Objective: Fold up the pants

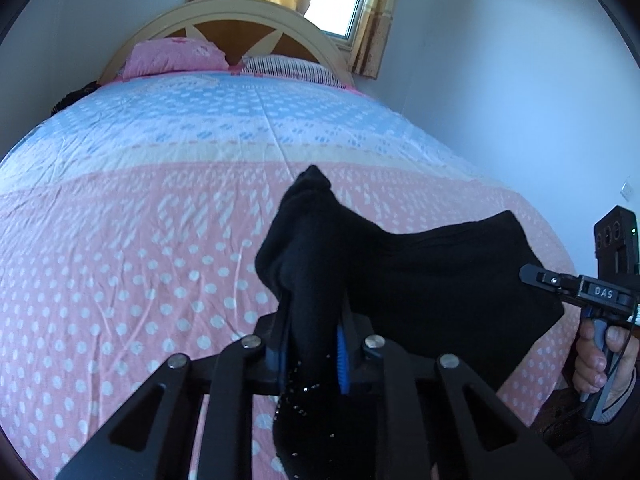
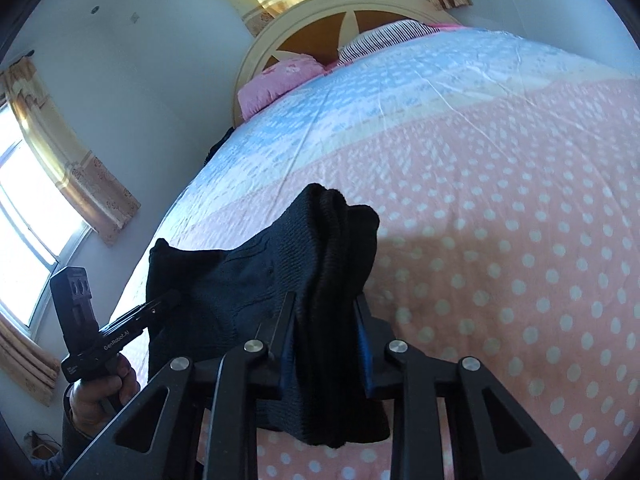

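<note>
Left gripper (image 1: pixel 314 344) and right gripper (image 2: pixel 326 344) both clamped on fabric, raised

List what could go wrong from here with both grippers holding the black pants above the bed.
1. The left gripper pinches a thick bunch of the black knit pants; the layers could slip out unevenly when pulled taut.
2. The right gripper also clamps bunched fabric, so lowering it onto the pink polka-dot bedspread may set in wrinkles.
3. The span between the grippers sags, so the fold may land crooked.
</note>
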Available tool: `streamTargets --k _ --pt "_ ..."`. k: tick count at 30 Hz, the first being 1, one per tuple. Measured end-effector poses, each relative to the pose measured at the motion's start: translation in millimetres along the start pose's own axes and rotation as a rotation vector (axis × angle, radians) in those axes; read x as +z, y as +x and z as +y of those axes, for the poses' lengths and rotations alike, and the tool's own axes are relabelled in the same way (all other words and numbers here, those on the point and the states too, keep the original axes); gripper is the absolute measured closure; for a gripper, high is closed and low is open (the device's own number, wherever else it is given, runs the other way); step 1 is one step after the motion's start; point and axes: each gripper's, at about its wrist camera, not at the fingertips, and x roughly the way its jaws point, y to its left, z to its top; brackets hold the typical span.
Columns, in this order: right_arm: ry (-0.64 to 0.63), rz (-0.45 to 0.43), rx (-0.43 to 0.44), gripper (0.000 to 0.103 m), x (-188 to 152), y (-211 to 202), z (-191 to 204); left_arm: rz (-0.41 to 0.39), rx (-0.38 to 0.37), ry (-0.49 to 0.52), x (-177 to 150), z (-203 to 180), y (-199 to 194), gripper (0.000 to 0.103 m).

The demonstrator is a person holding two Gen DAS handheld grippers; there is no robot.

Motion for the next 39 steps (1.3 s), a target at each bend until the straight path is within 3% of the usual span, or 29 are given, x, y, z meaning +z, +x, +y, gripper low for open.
streamTargets --k 9,21,31,39 --pt "-0.066 0.030 0.030 0.077 20 21 35 -0.052 0.037 0.005 13 19 -31 0.085" --pt "-0.170 0.083 0.117 0.077 46 77 114 -0.118 0.145 -0.046 24 87 -71 0.085" --pt "-0.234 0.157 0.199 0.077 46 147 183 -0.128 0.262 -0.101 13 145 -91 0.085" --pt "-0.270 0.200 0.230 0.077 39 185 224 -0.135 0.311 -0.146 -2 179 -106 0.085"
